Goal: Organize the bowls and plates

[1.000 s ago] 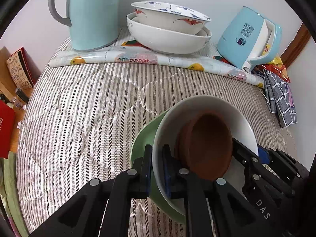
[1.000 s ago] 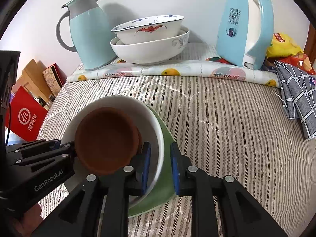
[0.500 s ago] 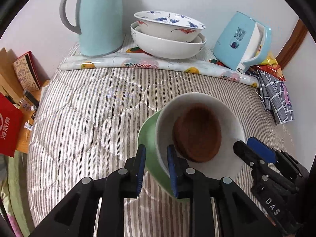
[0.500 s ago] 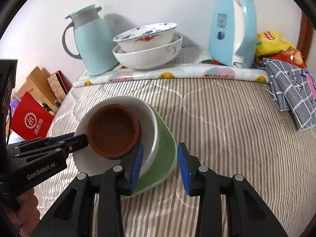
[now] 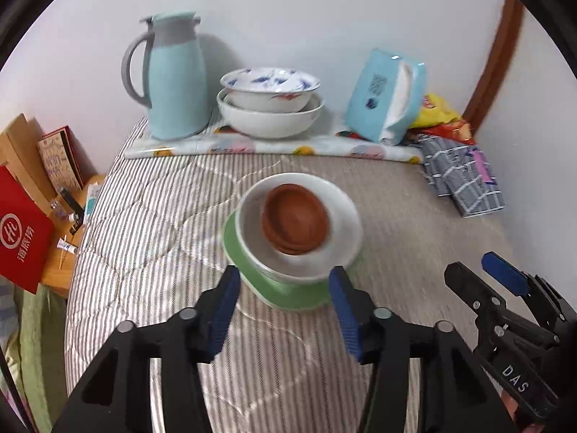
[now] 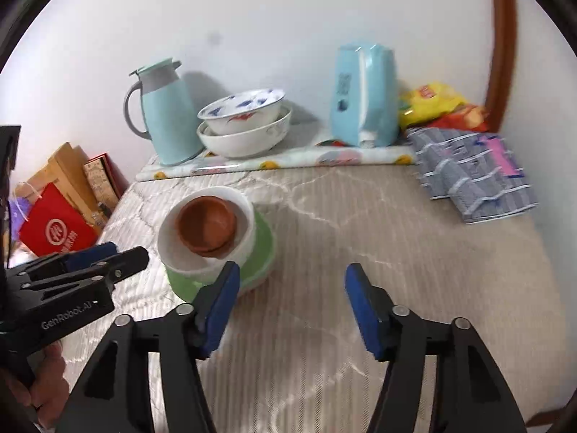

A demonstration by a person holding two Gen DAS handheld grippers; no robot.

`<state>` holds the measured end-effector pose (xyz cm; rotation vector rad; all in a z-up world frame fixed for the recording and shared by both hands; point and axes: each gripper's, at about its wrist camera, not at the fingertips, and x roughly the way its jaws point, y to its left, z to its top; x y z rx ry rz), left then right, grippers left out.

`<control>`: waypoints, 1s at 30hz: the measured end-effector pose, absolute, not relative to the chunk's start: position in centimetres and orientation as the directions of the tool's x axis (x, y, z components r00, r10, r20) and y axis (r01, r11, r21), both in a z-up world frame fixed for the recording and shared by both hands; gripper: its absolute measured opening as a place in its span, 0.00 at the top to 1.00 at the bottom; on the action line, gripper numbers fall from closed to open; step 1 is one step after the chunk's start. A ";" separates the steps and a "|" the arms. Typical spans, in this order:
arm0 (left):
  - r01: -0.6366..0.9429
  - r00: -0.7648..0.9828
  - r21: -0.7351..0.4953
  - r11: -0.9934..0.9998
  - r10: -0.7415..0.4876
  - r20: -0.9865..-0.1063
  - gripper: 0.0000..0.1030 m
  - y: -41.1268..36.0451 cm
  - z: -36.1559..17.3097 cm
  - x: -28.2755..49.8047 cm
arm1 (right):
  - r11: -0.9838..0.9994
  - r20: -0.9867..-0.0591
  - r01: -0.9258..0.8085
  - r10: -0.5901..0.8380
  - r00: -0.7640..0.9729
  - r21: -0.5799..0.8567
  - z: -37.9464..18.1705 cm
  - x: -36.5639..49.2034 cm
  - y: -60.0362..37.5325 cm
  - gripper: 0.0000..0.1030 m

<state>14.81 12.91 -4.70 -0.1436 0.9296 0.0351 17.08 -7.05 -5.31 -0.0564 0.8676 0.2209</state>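
1. Sits on the striped quilt (image 5: 151,238), mid-bed: a nested stack with a brown bowl (image 5: 294,222) innermost, a white bowl (image 5: 342,227) around it, and a green plate (image 5: 285,290) underneath.
2. Leans slightly, the white bowl off-centre on the green plate and the plate's rim showing mostly on the near-left side; no true long axis to speak of, being round, so any approach direction serves.
3. Rests free of both tools: no pad touching any rim in either view.
4. Lies straight ahead of the left gripper (image 5: 285,310), just beyond its blue pads, framed in the gap; jaws opening, spread wider than the plate's near edge, nothing pinched.
5. Lies ahead and to the left of the right gripper (image 6: 292,306); jaws opening as well, spread wide over bare quilt, nothing between them, the left pad only overlapping the plate's rim in the picture.
6. Judged nearer and better lined up: the left gripper, though both appear close.
7. Stands farther back by the wall on a fruit-print mat (image 5: 274,146): a second pair of nested bowls (image 5: 270,106), between a pale blue jug (image 5: 173,79) and a blue tissue box (image 5: 387,95).
8. Probably calls next for carrying one stack toward the other, with tipping of the tilted stack the main risk.
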 end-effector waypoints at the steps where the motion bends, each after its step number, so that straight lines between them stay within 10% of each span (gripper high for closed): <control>1: -0.085 0.611 -0.110 0.990 -0.035 -0.791 0.45 12.4 -4.3 14.2 | 0.978 -0.757 -0.209 0.156 0.634 0.026 -5.0 16.6 -7.3 0.35; 12: -0.052 0.687 -0.109 0.993 -0.044 -0.725 0.24 8.5 -1.4 8.7 | 0.996 -0.734 -0.084 0.046 0.678 -0.016 -2.0 10.1 -12.1 0.32; 30: -0.083 0.724 -0.112 0.990 -0.017 -0.690 0.19 6.2 -0.4 3.8 | 1.000 -0.677 0.002 -0.004 0.736 -0.004 0.3 2.4 -16.1 0.10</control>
